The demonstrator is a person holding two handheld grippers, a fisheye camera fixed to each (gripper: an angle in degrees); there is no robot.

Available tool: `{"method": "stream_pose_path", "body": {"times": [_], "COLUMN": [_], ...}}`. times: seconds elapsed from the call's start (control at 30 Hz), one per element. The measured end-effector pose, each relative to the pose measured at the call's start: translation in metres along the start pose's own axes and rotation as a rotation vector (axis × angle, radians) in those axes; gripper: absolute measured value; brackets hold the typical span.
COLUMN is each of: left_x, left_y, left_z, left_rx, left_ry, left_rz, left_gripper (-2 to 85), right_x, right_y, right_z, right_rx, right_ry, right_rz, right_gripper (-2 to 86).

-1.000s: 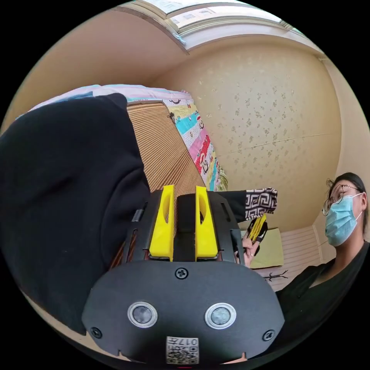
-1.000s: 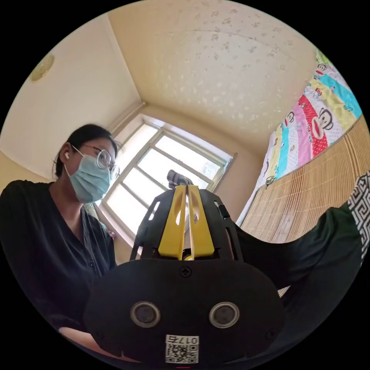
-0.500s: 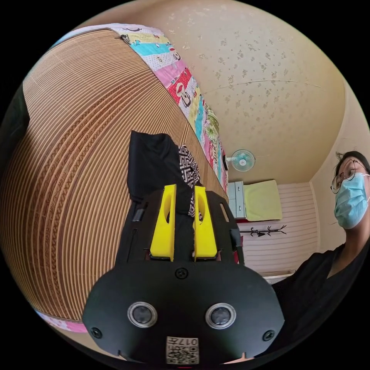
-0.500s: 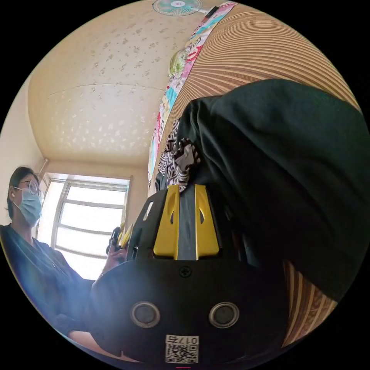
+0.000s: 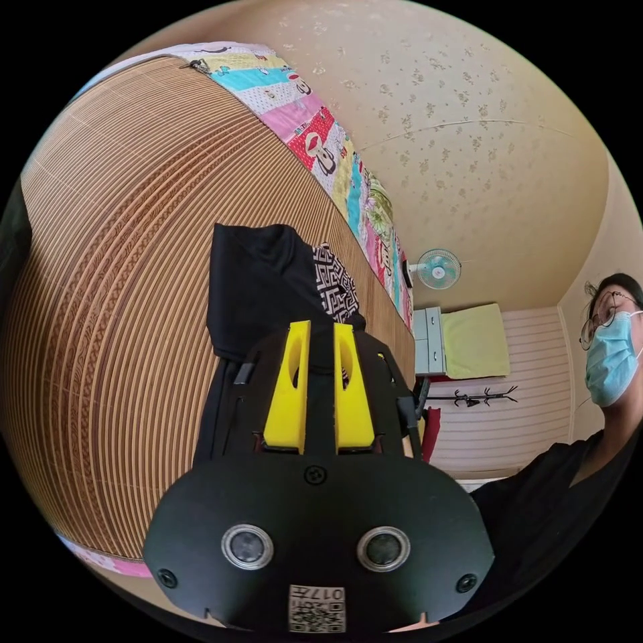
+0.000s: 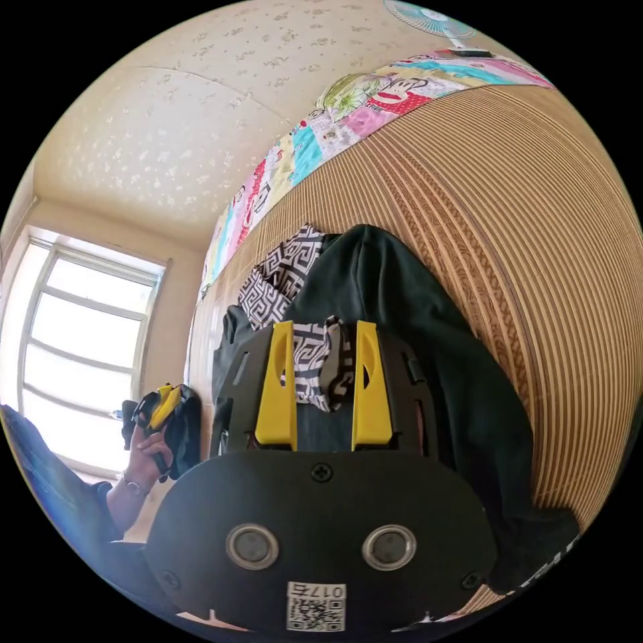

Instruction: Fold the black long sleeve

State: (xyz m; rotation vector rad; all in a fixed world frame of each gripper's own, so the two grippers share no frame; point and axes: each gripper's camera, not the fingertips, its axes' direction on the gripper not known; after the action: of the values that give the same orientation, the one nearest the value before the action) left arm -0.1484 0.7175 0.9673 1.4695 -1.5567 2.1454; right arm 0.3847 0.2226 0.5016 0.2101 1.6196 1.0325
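Observation:
The black long sleeve (image 5: 261, 288) lies bunched on a woven bamboo mat (image 5: 134, 234), its black-and-white patterned cuff (image 5: 335, 288) beside the fold. My left gripper (image 5: 321, 325) is shut on black cloth at the garment's near edge. In the right gripper view the garment (image 6: 402, 321) stretches over the mat (image 6: 536, 234). A patterned cuff (image 6: 315, 362) lies loose between the wide-apart jaws of my right gripper (image 6: 323, 325), which is open. The left gripper (image 6: 161, 408), in a hand, appears there at the left with dark cloth.
A cartoon-print quilt (image 5: 321, 147) borders the mat's far side. A fan (image 5: 435, 268), a cabinet (image 5: 429, 341) and a yellow-green cloth (image 5: 475, 338) stand beyond. A person (image 5: 603, 362) in black is at the right. A window (image 6: 80, 362) is in the right gripper view.
The garment, held up a second ago, now lies on the mat. My right gripper's jaws have spread and let go of the patterned cuff. The left stays shut on black cloth.

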Motion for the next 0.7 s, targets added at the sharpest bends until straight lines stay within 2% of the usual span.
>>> {"method": "stream_pose_path", "body": {"times": [0.13, 0.27, 0.5, 0.7], "left_x": [-0.017, -0.039, -0.077, -0.104], "left_y": [-0.008, -0.023, -0.049, -0.07], "left_z": [0.005, 0.004, 0.009, 0.012], "left_rx": [-0.032, -0.026, -0.053, -0.026], "left_ry": [0.014, 0.022, 0.028, 0.011], "left_rz": [-0.016, -0.033, -0.036, -0.023], "left_gripper": [5.7, 5.3, 5.2, 6.1], "right_x": [-0.017, -0.039, -0.075, -0.069], "right_y": [-0.003, 0.008, -0.013, -0.034], "right_z": [0.02, -0.001, -0.027, -0.027], "right_rx": [-0.056, 0.05, 0.12, 0.129], "right_ry": [0.042, 0.054, 0.041, 0.094], "right_rz": [-0.028, -0.027, -0.091, -0.022], "right_gripper": [8.6, 3.3, 1.9, 1.4]}}
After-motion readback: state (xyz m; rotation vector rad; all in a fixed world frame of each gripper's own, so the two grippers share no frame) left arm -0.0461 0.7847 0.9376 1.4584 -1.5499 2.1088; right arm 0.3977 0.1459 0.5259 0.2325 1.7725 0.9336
